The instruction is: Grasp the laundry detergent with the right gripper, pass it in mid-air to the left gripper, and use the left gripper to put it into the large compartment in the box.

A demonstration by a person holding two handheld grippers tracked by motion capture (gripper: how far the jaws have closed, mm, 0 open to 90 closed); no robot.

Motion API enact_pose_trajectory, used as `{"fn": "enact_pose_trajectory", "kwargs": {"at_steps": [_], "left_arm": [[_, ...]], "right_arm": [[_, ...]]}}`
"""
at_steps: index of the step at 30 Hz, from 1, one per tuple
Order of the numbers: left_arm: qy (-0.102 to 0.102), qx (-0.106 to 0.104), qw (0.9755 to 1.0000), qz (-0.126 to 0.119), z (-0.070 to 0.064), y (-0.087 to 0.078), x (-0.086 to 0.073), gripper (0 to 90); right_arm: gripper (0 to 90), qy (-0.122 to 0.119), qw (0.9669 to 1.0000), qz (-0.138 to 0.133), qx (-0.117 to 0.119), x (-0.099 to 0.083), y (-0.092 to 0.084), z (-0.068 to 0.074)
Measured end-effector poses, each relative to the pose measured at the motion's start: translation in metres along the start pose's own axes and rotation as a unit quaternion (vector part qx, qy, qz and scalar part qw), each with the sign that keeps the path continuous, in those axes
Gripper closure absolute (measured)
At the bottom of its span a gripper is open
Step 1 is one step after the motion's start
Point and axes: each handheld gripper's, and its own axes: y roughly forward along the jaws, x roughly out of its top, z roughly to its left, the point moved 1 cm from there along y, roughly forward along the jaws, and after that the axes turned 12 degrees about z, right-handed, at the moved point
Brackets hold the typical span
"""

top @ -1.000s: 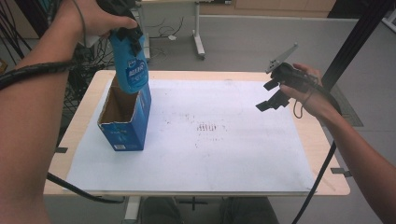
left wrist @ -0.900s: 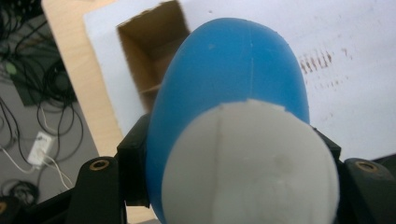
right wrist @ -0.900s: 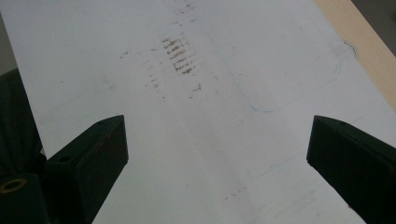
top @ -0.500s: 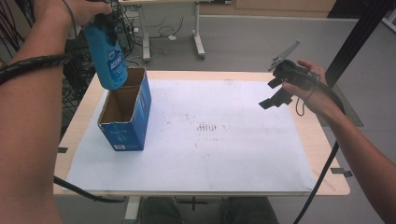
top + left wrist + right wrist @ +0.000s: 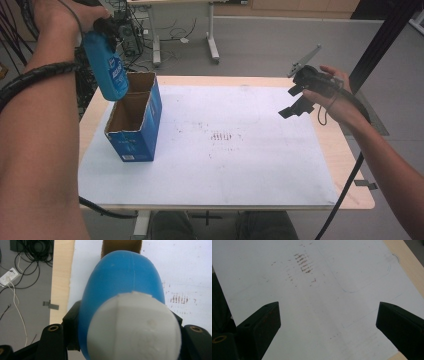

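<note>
A blue bottle (image 5: 107,67) with a white cap (image 5: 135,327) hangs cap up in my left gripper (image 5: 107,27), which is shut on its upper end. It sits above the far left corner of an open blue cardboard box (image 5: 135,117) on the table's left side. In the left gripper view the bottle (image 5: 122,282) fills the space between the black jaws, with the box's brown opening (image 5: 121,245) beyond it. My right gripper (image 5: 295,102) hovers open over the table's right side, nothing between its jaws (image 5: 327,322).
A white sheet (image 5: 225,145) with faint brown marks (image 5: 220,136) covers most of the wooden table (image 5: 350,150). Cables (image 5: 32,250) lie on the grey floor left of the table. A desk frame (image 5: 210,35) stands behind it.
My left gripper has carried the blue bottle up out of the box and to the left. The right gripper has stayed in place.
</note>
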Motion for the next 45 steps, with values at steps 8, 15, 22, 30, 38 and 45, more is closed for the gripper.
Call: {"fn": "enact_pose_trajectory", "kwargs": {"at_steps": [8,15,22,30,38,45], "left_arm": [[0.002,-0.004,1.0000,0.008,-0.002,0.015,0.001,36.6],[0.004,-0.011,0.9998,0.016,-0.004,0.030,0.001,36.6],[0.003,-0.015,0.9996,0.024,-0.003,0.049,0.000,36.6],[0.000,-0.018,0.9994,0.028,-0.003,0.077,-0.001,36.6],[0.003,-0.019,0.9992,0.034,-0.007,0.108,0.001,36.6],[0.004,-0.014,0.9994,0.032,-0.010,0.133,0.004,36.6]], "right_arm": [[5.8,-0.003,1.0000,-0.003,-0.001,0.004,0.002,0.001],[5.8,-0.006,1.0000,0.000,-0.002,0.006,0.004,0.003],[5.9,-0.006,1.0000,0.000,-0.003,0.007,0.006,0.005],[5.9,-0.009,0.9999,0.000,-0.006,0.007,0.007,0.007],[5.8,-0.009,0.9999,0.003,-0.005,0.008,0.011,0.009],[5.9,-0.010,0.9999,0.008,-0.003,0.008,0.016,0.009]]}}
